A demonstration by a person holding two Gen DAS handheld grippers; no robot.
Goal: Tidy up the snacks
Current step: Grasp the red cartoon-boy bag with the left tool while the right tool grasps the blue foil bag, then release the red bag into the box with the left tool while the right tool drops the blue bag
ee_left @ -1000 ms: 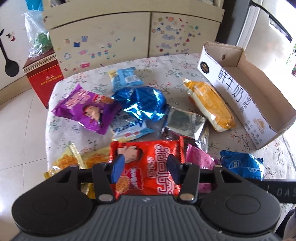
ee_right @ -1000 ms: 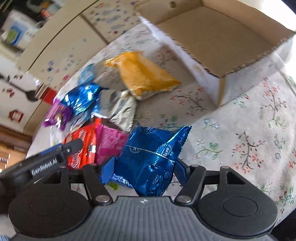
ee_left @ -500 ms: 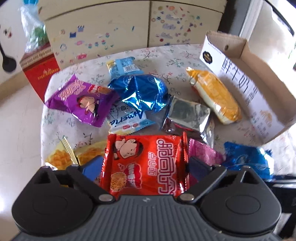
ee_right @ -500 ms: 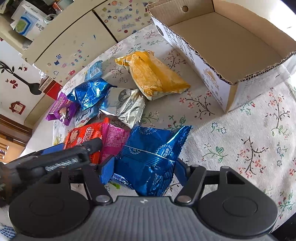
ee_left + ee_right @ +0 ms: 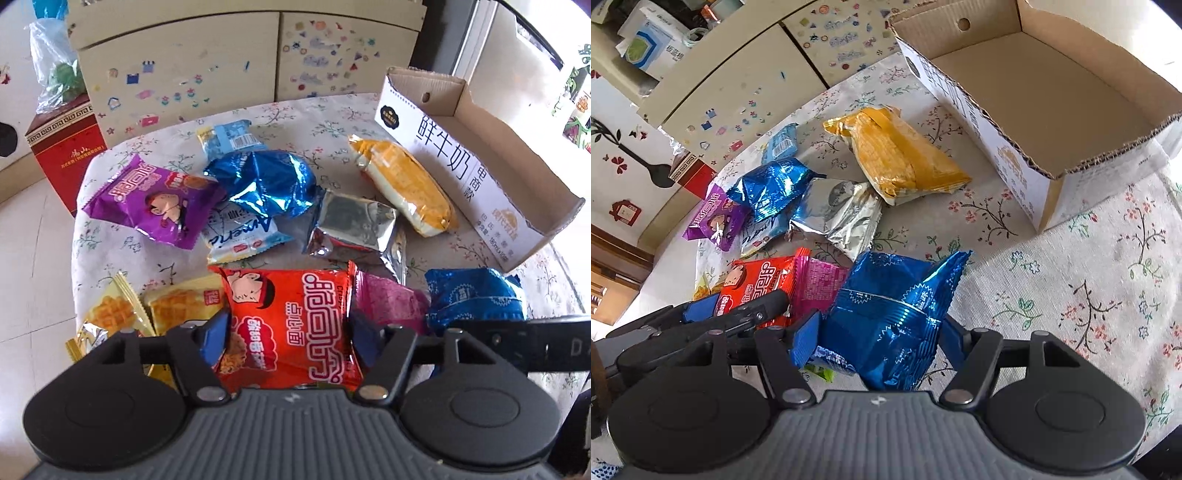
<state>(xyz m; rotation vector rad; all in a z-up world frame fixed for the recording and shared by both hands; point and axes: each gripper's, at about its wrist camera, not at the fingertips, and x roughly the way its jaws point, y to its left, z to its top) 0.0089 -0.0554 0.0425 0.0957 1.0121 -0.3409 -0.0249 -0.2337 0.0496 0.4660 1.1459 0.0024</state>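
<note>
My left gripper (image 5: 290, 341) is shut on a red snack packet (image 5: 291, 325), its blue pads pressing both sides. The packet also shows in the right wrist view (image 5: 757, 284). My right gripper (image 5: 875, 339) is shut on a blue foil packet (image 5: 894, 314), also seen at the right of the left wrist view (image 5: 476, 295). An open cardboard box (image 5: 1052, 92) stands at the right on the floral tablecloth; it holds nothing. Loose packets lie between: orange (image 5: 402, 188), silver (image 5: 354, 225), blue foil (image 5: 266, 181), purple (image 5: 151, 203), pink (image 5: 388, 302).
Yellow waffle packets (image 5: 177, 306) lie at the table's left front edge. A light blue packet (image 5: 229, 136) lies at the back. A red box (image 5: 62, 147) stands on the floor beside a sticker-covered cabinet (image 5: 184, 74).
My left gripper opened wide around the red packet, then closed on its sides. My right gripper kept its hold on the blue foil packet and turned to face the box more.
</note>
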